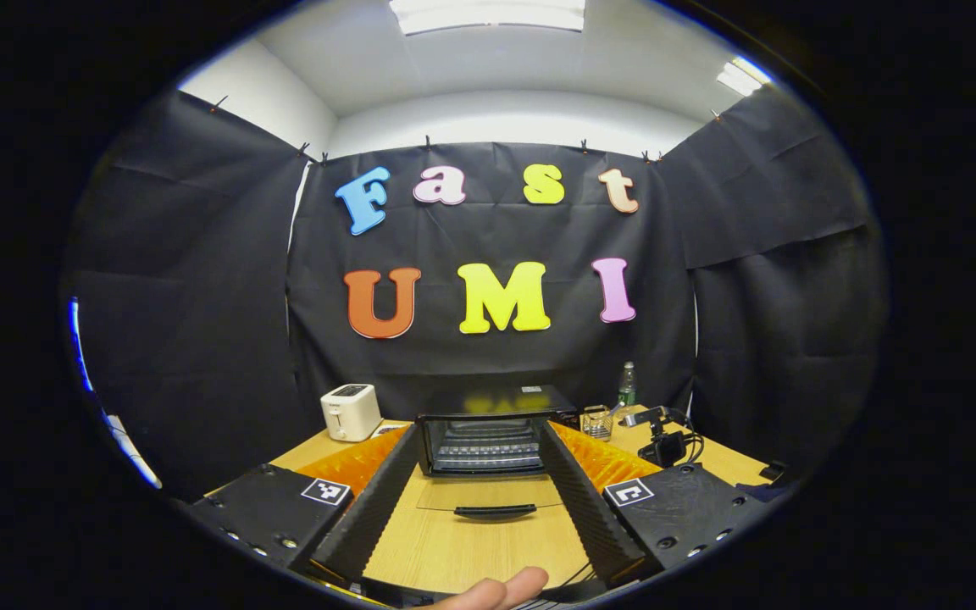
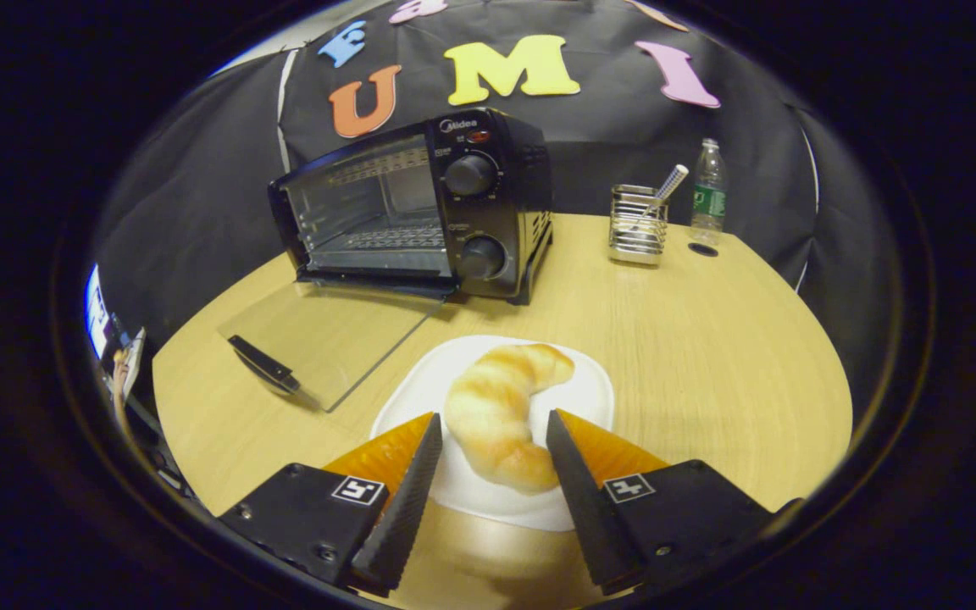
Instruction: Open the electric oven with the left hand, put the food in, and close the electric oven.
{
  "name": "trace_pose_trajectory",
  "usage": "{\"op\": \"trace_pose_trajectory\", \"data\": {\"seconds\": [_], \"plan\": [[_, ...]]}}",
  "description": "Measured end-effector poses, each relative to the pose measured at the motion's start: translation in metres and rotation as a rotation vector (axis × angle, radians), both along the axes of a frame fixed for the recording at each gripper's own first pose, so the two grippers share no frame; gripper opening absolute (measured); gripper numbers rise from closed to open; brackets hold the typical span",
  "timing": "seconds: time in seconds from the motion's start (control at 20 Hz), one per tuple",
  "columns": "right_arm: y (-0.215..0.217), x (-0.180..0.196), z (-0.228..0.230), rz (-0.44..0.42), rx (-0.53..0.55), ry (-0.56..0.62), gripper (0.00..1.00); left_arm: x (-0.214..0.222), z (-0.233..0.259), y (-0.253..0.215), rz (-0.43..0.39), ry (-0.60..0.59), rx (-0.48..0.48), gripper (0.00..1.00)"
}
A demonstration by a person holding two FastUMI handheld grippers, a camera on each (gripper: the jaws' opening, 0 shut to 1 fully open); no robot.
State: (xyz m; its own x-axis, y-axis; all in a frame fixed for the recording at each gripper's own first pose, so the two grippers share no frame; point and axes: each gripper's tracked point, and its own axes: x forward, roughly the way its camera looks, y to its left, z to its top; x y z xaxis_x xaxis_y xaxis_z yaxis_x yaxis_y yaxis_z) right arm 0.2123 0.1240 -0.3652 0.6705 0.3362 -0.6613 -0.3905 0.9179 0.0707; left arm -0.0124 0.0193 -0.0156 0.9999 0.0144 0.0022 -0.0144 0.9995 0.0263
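The black electric oven [image 1: 488, 440] stands at the back of the wooden table, its glass door [image 1: 488, 491] folded down flat and the rack inside in sight. My left gripper [image 1: 477, 428] is open in front of it, its fingers spread to either side of the oven's mouth, holding nothing. In the right gripper view the oven [image 2: 420, 203] is at the back left with its door [image 2: 327, 335] lying on the table. A croissant [image 2: 496, 407] rests on a white plate [image 2: 577, 398]. My right gripper [image 2: 494, 417] is open, one finger on each side of the croissant.
A white toaster [image 1: 351, 411] stands left of the oven. A wire holder [image 2: 636, 224] and a water bottle [image 2: 708, 191] stand to its right at the back. A black device with cables [image 1: 666, 440] lies at the right. A thumb [image 1: 496, 589] shows at the bottom edge.
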Motion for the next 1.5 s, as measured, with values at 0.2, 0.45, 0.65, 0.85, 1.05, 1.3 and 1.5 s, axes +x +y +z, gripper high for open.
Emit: {"op": "trace_pose_trajectory", "data": {"seconds": [0.2, 0.45, 0.65, 0.85, 1.05, 1.3, 1.5], "plan": [[0.006, -0.001, 0.009, -0.031, 0.089, 0.013, 0.63, 0.002, -0.001, -0.002, -0.023, -0.016, -0.019, 0.93], [0.021, -0.004, 0.019, -0.048, 0.139, 0.011, 0.46, 0.003, -0.014, 0.008, -0.024, 0.009, -0.013, 0.93], [0.012, 0.001, 0.001, -0.085, 0.045, 0.063, 0.49, 0.005, -0.024, 0.017, -0.010, 0.032, -0.028, 0.93], [0.013, 0.005, 0.000, -0.055, -0.023, 0.018, 0.53, 0.007, -0.032, 0.023, 0.003, 0.048, -0.045, 0.93], [0.017, 0.002, -0.001, -0.040, -0.074, 0.023, 0.44, 0.008, -0.037, 0.022, 0.001, 0.061, -0.035, 0.94], [0.029, -0.005, 0.020, -0.038, 0.057, 0.006, 0.34, 0.006, -0.035, 0.022, -0.009, 0.051, -0.036, 0.84], [0.056, -0.012, 0.055, -0.049, 0.212, -0.035, 0.36, 0.006, -0.031, 0.027, 0.002, 0.033, -0.039, 0.94]]}}
